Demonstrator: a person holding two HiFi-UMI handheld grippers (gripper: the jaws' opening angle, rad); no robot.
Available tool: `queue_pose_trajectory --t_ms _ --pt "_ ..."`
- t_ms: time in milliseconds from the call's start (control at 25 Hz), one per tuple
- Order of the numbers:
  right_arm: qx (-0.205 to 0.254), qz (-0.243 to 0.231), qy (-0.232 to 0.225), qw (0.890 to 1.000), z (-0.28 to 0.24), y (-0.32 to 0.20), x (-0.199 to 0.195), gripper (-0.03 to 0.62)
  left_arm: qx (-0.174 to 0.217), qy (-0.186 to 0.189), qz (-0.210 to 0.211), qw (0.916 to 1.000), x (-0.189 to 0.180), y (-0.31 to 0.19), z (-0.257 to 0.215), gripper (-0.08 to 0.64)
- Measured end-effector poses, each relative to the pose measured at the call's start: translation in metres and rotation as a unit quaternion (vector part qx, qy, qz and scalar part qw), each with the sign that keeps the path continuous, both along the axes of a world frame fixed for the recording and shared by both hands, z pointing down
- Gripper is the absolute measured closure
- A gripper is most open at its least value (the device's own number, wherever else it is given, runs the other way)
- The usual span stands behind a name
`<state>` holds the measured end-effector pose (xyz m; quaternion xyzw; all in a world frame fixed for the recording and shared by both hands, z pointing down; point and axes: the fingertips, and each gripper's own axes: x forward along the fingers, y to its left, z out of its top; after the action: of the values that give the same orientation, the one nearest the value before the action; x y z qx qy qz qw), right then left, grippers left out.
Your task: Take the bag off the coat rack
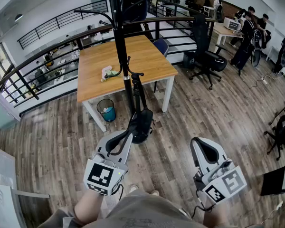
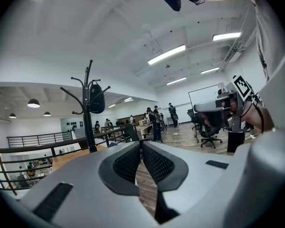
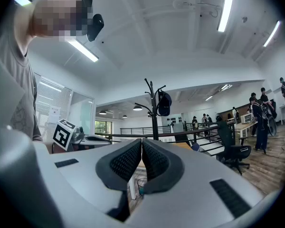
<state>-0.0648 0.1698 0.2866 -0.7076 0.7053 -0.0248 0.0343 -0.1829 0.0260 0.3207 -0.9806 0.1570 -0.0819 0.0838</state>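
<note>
In the head view we hold both tools low by our legs. The left hand-held gripper (image 1: 122,137) and the right hand-held gripper (image 1: 202,148) point forward and touch nothing, which suits a moment before any reach. The coat rack (image 1: 119,46) rises just ahead of the left one, its base on the floor beyond that gripper's tips. The bag (image 1: 133,1) hangs dark from the upper hooks, high above and ahead of both. Beyond the pole stands the wooden counter (image 1: 149,56), with a bin (image 1: 107,110) by its near leg, ahead and left of the left one. Bare floor lies ahead of the right one, so that side looks to us the freer way in.

In the left gripper view the jaws are together, pads meeting with nothing between them. The bag (image 2: 96,99) hangs up and to the left of the tips, on a hook near the rack's (image 2: 89,122) top — well apart from us.

In the right gripper view the jaws are likewise pressed together and empty. The bag (image 3: 164,103) sits above the tips and slightly right, far off. We judge that a gripper must open and rise, and since the hooks curve upward, the strap would need lifting over a prong — the railing (image 3: 133,136) behind limits room beyond.
</note>
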Motion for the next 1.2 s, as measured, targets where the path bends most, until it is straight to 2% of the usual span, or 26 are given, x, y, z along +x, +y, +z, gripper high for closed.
queue_pose_trajectory --t_ms 360,640,680,720,760,840,1080,1200 --pt "0.000 -0.010 -0.018 1.000 0.006 -0.004 -0.007 0.560 -0.002 0.003 -0.007 1.0000 -0.010 0.002 0.000 0.526" --pt "0.021 -0.017 -0.020 0.999 0.005 0.003 -0.015 0.558 -0.003 0.070 0.012 0.9975 -0.012 0.017 -0.019 0.522" --pt "0.027 -0.013 -0.022 0.999 0.004 0.004 -0.015 0.556 -0.009 0.085 0.010 0.9963 -0.012 0.017 -0.022 0.489" --pt "0.031 -0.007 -0.023 0.999 0.005 0.004 -0.015 0.472 -0.021 0.102 0.006 0.9946 -0.012 0.016 -0.024 0.405" --pt "0.033 -0.001 -0.023 0.999 0.006 0.003 -0.014 0.367 -0.033 0.116 0.000 0.9927 -0.013 0.014 -0.025 0.359" --pt "0.028 0.011 -0.026 0.999 0.014 0.003 -0.011 0.351 -0.048 0.122 -0.017 0.9912 -0.015 0.010 -0.018 0.333" --pt "0.017 0.028 -0.047 0.998 0.034 -0.009 0.008 0.342 -0.056 0.097 -0.052 0.9923 -0.015 -0.010 0.003 0.293" --pt "0.008 0.027 -0.049 0.998 0.040 -0.028 0.016 0.342 -0.071 0.084 -0.055 0.9925 -0.008 -0.027 0.014 0.276"
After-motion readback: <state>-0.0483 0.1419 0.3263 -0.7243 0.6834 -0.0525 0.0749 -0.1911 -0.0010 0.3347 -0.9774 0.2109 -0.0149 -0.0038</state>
